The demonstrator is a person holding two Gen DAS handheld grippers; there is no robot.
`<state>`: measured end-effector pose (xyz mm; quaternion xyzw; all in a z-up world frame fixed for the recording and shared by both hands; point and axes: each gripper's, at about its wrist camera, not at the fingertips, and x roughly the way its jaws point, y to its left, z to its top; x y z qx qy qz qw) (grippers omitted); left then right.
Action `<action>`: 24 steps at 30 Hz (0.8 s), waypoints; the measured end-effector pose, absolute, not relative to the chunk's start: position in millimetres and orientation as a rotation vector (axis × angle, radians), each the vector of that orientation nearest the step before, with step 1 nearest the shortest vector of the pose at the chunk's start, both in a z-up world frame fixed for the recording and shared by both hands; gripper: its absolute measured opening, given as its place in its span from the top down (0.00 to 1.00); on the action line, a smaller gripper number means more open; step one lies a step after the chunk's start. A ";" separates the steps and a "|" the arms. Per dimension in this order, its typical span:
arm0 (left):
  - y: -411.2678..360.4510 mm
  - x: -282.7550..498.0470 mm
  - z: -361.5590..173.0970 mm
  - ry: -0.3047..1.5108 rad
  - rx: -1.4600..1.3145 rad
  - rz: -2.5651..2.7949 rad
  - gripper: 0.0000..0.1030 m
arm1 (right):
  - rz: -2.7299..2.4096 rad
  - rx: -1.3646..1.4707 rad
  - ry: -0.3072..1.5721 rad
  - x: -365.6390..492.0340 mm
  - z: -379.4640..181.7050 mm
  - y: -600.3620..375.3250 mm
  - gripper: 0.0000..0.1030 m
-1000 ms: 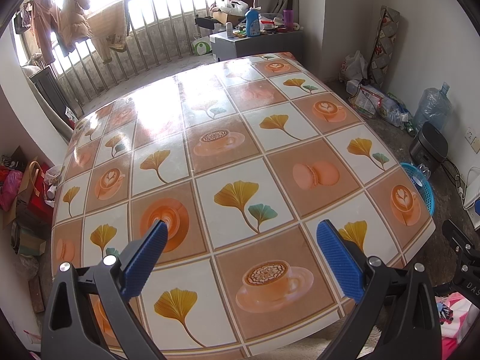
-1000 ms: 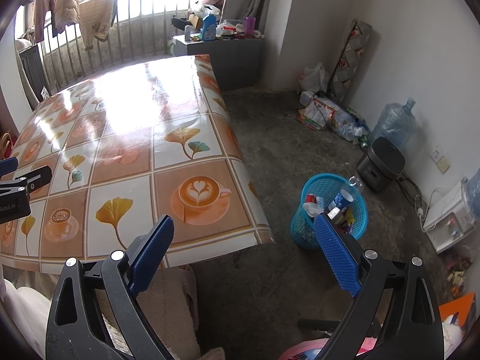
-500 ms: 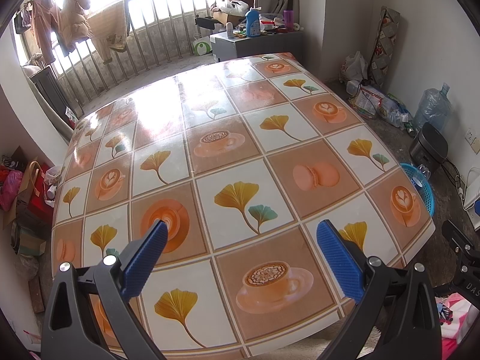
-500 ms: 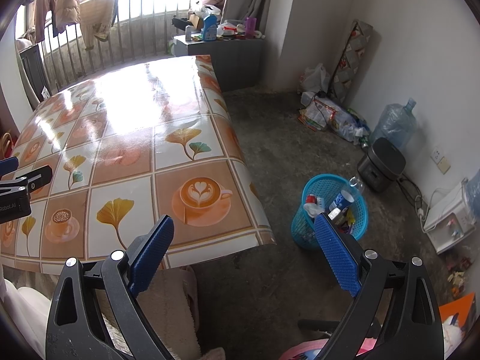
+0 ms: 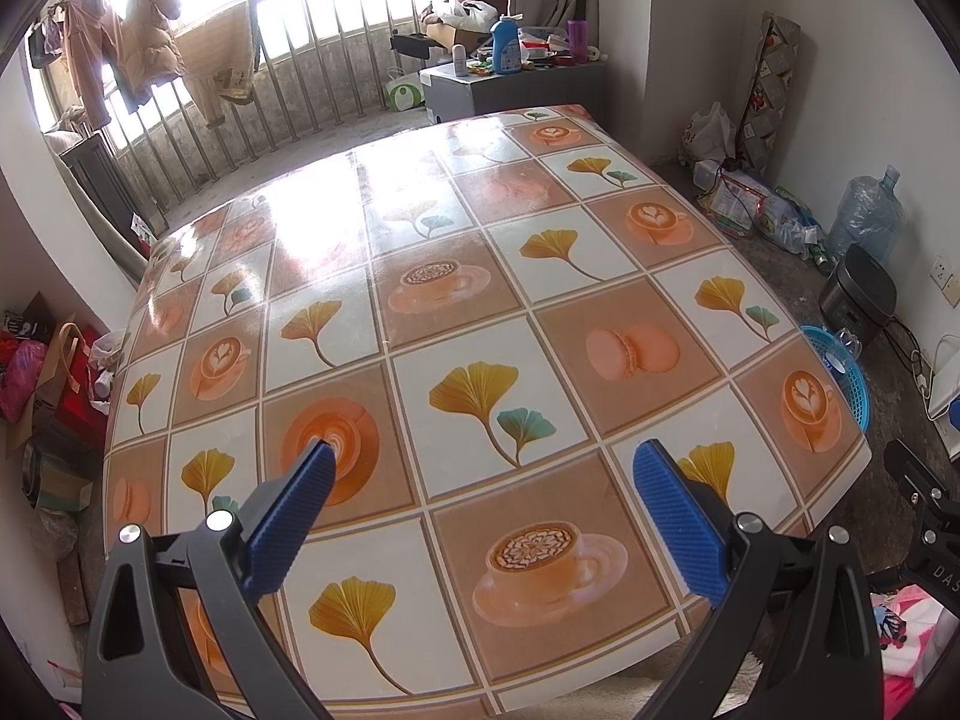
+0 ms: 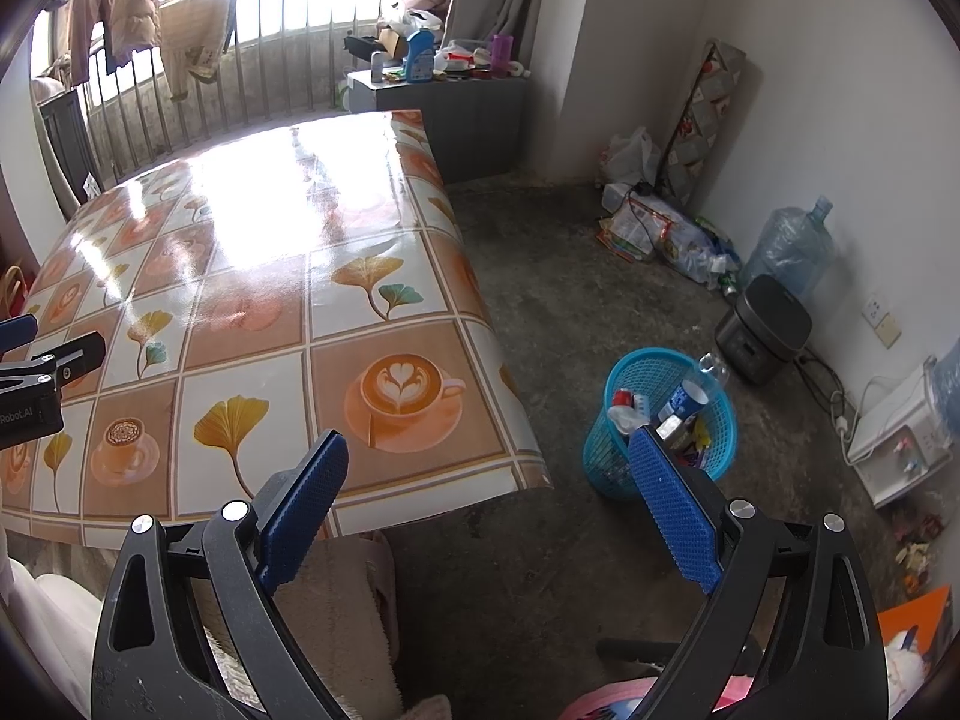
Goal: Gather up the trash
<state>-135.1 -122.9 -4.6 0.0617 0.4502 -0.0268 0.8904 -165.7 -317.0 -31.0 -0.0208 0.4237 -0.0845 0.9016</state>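
A blue mesh waste basket [image 6: 624, 468] stands on the concrete floor right of the table, holding cans, bottles and wrappers [image 6: 678, 405]. Its rim [image 5: 852, 372] peeks past the table's right edge in the left wrist view. My right gripper [image 6: 489, 501] hangs open over the table's near right corner and the floor, nothing between its blue pads. My left gripper [image 5: 480, 507] is open above the near part of the patterned tablecloth [image 5: 456, 324], holding nothing. No loose trash shows on the table top.
A black rice cooker [image 6: 762, 327], a large water jug [image 6: 792, 246] and a heap of bags [image 6: 660, 228] line the right wall. A white appliance [image 6: 900, 444] with cables sits further right. A grey cabinet [image 6: 456, 102] with bottles stands behind the table, by a barred balcony railing.
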 end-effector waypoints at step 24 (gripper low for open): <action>-122.3 -135.0 -5.0 0.934 0.129 -0.055 0.05 | -0.174 -0.042 0.876 -165.0 -31.3 -316.4 0.12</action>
